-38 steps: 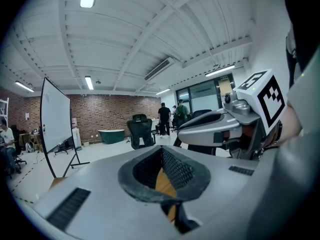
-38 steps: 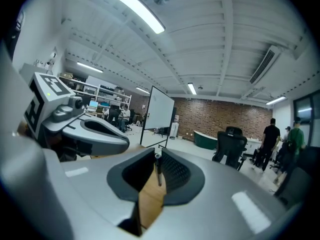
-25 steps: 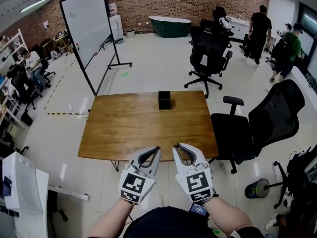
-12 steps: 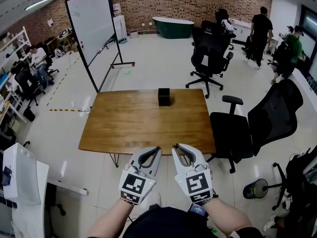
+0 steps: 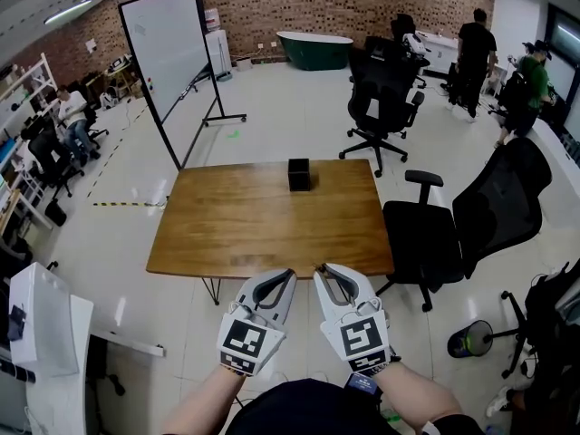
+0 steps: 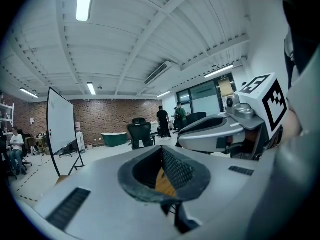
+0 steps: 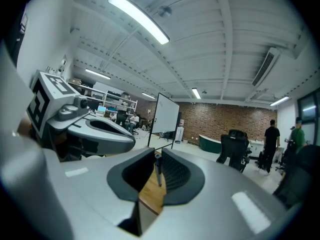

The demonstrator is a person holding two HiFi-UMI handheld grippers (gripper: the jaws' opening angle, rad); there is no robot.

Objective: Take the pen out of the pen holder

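Note:
The black pen holder [image 5: 299,174] stands near the far edge of the wooden table [image 5: 236,234]; I cannot tell whether anything is in it. Both grippers hover side by side over the floor, short of the table's near edge. My right gripper [image 5: 318,270] is shut on a thin dark pen [image 7: 158,169], which stands upright between its pads [image 7: 172,174] in the right gripper view. My left gripper [image 5: 290,274] is shut with nothing between its fingers; the tabletop shows through its jaw loop [image 6: 162,176].
Black office chairs stand at the table's right side [image 5: 471,216] and beyond it [image 5: 385,98]. A whiteboard on wheels [image 5: 168,53] is at the back left. People stand at the far right [image 5: 473,53]. A white cabinet [image 5: 41,352] is at the lower left.
The table and pen holder have slid slightly up and away in the head view. Both grippers keep the same pose and the same jaw stance.

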